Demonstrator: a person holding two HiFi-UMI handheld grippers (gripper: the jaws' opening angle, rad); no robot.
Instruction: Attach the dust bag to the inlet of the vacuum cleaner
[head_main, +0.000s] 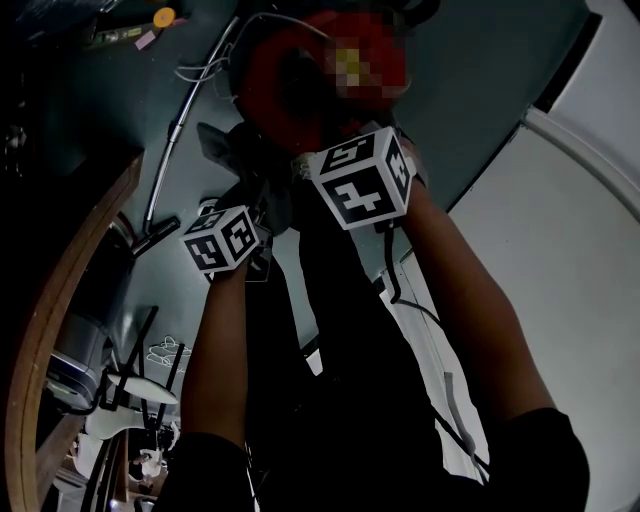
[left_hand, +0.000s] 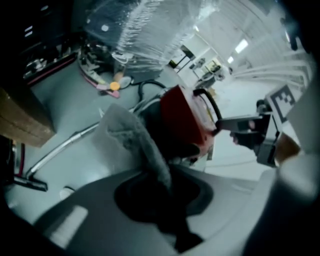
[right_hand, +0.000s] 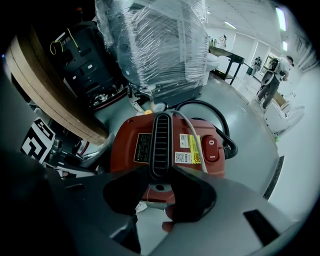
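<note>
On the grey floor (left_hand: 65, 107) far left: metal wand tube (left_hand: 60, 147), not in play. Left gripper (left_hand: 161, 190) is clamped on the grey fabric dust bag (left_hand: 132, 135), pinched low so the free end stands up against the red vacuum cleaner (right_hand: 127, 147) just to its right. Bag meets the body's dark side; can't see the inlet, or whether the bag is seated. Right gripper (right_hand: 161, 180) is closed on the black ribbed carry handle (right_hand: 161, 132), probably bracing the unit against sliding while the bag gets pushed on.
</note>
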